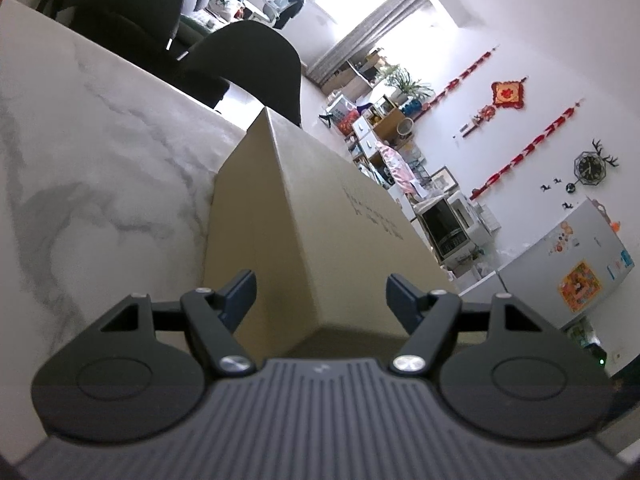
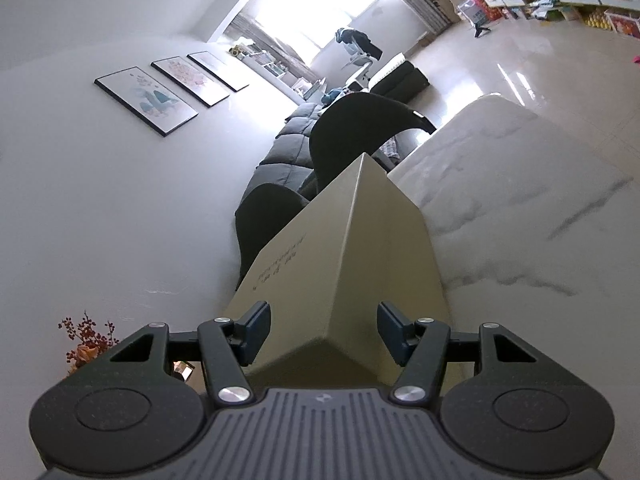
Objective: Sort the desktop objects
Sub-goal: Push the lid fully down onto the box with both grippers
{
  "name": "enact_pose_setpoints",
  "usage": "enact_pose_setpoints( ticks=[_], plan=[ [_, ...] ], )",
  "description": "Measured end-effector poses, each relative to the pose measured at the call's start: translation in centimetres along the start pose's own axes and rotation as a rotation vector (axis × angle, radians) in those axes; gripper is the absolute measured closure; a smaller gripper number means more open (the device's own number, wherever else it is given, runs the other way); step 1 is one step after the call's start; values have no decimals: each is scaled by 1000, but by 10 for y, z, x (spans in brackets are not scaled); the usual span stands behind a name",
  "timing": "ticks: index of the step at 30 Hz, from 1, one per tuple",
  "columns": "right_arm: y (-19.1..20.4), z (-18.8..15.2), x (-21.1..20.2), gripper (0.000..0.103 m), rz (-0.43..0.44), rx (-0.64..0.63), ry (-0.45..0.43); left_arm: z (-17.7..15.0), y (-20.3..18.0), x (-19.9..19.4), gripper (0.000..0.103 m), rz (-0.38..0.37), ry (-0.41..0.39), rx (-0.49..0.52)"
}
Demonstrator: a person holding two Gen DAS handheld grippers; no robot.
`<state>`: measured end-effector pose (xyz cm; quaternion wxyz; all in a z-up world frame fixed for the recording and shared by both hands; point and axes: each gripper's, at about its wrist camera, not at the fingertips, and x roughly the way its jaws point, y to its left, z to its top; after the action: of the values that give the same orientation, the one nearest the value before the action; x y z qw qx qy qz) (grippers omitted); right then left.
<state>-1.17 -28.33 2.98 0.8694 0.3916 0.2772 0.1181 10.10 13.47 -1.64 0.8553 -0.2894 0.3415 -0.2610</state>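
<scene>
Cardboard box (image 1: 304, 216) sits on the white marble-look table (image 1: 100, 152), long and plain brown, one end pointing straight at each camera. Left gripper (image 1: 321, 290) faces a near corner edge of the box — that edge runs up between its two dark pads, jaws standing apart, and neither pad is seen pressing on the cardboard. Whether the pads touch the box faces at all can't be told; the near end of the box drops behind the gripper body. Right gripper (image 2: 324, 320) is at the box (image 2: 352, 264) too, the same way: corner edge between the fingers, jaws parted, gap visible on both sides, no clear clamp. Printed text on one box face is too blurred to read in either view. The box's underside and its contact with the table are hidden in the right view — only a strip of table (image 2: 520, 200) shows to the right of it. Black chairs (image 1: 256, 68) stand behind the table's far edge, partly cut off by the box. Both views are strongly tilted, so which box face is the top can't be settled.
</scene>
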Motion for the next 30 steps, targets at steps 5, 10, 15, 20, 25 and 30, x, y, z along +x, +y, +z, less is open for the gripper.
enact_pose_setpoints(
  ticks=[5, 10, 15, 20, 25, 30],
  plan=[
    [-7, 10, 14, 40, 9, 2, 16, 7, 6, 13, 32, -19, 19, 6],
    [-21, 21, 27, 40, 29, 17, 28, 13, 15, 26, 32, -49, 30, 3],
    [-37, 29, 39, 40, 56, 38, 39, 15, 24, 34, 32, -90, 20, -14],
    [-47, 34, 49, 40, 98, 47, 35, 17, 30, 36, 32, -126, 2, -9],
    [-51, 37, 51, 41, 132, 24, 12, 13, 31, 33, 33, -148, -34, 8],
    [-54, 37, 47, 41, 169, 17, -18, 10, 31, 28, 33, -180, -78, -1]
  ],
)
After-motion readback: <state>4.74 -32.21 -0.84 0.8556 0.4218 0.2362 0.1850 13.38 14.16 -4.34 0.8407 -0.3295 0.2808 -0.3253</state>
